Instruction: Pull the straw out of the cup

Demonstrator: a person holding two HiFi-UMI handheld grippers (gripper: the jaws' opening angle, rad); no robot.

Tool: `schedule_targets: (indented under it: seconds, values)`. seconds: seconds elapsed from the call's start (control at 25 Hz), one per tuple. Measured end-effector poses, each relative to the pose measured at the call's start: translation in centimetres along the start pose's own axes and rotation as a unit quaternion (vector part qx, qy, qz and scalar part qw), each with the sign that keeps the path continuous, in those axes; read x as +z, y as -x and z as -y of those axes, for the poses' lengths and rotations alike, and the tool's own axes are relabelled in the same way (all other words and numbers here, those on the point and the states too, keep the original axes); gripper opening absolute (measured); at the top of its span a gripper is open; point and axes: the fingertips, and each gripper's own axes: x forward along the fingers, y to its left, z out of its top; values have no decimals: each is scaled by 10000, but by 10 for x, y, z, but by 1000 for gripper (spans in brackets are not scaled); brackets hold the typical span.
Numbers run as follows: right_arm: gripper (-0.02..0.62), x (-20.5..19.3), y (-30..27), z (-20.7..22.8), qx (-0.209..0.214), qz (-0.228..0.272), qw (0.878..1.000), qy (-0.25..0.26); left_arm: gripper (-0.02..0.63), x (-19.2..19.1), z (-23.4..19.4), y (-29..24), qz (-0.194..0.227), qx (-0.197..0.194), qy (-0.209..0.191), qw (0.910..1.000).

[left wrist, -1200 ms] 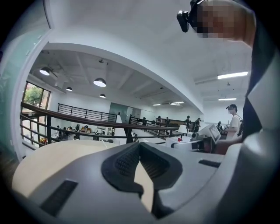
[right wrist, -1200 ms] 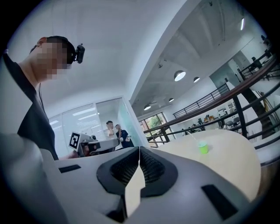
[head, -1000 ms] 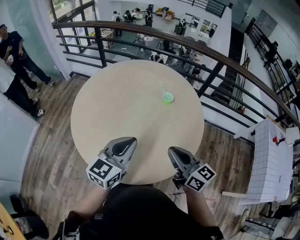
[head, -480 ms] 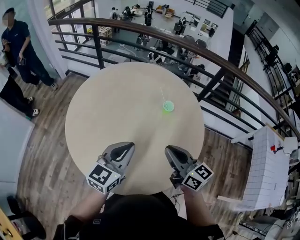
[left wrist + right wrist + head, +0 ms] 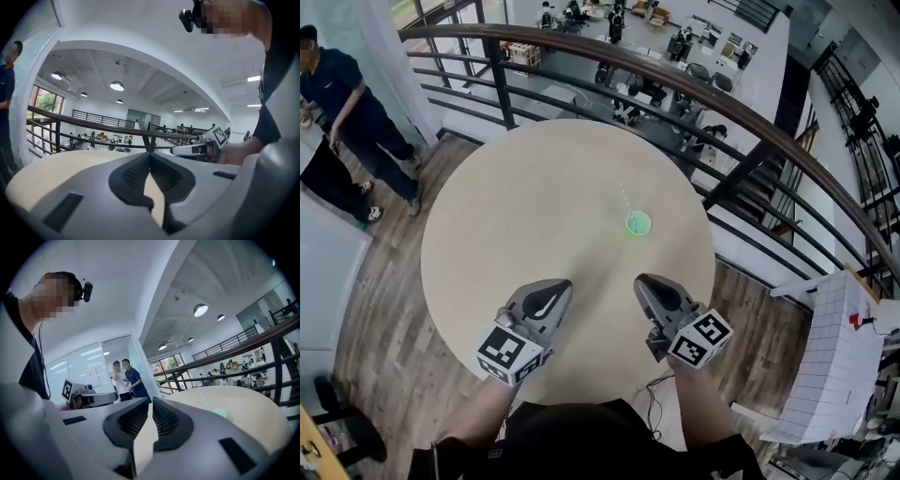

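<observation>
Straw (image 5: 625, 199): pale, sticks out of green cup (image 5: 637, 223), right of centre on round table (image 5: 516, 206). Well short of cup, over near table edge: left gripper (image 5: 555, 286) and right gripper (image 5: 645, 281), side by side, both clenched tight, nothing between jaws.

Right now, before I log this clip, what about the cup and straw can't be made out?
Straw: head view, thin, pale, nearly lost against the table; its lean is unclear.
Cup contents: too small in head view.
Cup base: right gripper view, cut off by the right hand-held gripper body.
Left gripper view: cup not visible at all.
</observation>
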Motion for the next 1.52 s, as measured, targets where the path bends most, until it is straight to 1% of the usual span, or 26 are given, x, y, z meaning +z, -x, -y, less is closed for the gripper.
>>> schedule_targets:
  seconds: [0.24,0.52,0.64,0.8,0.88,1.0,1.08,1.2,1.36,1.52]
  values:
    - [25,-5,-22,41,167,-255,9995,127,9,-4,-16,-37,112,213,-2,9997]
    - [31,-20,-50,85,258,-473,9981,284,8,-22,-34,-72,68,379,-87,9992]
    - [82,-28,-61,105,274,-650,9969,351,8,-32,-39,-86,31,427,-75,9991]
    - [97,-38,-75,132,265,-823,9953,432,9,-43,-47,-104,22,476,-50,9989]
    - [115,-45,-82,148,241,-912,9944,467,8,-52,-52,-114,6,494,-4,9988]
    - [190,-57,-93,169,205,-1111,9917,616,9,-64,-57,-124,-49,533,78,9985]
    - [218,-61,-102,180,172,-1222,9897,730,8,-70,-59,-128,-82,548,146,9984]
    - [238,-65,-116,195,141,-1351,9871,841,9,-76,-64,-133,-120,594,211,9979]
    - [241,-70,-127,214,151,-1522,9838,932,9,-83,-67,-140,-127,763,343,9964]
    - [241,-77,-141,227,137,-1748,9790,1044,9,-86,-67,-146,-123,715,385,9966]
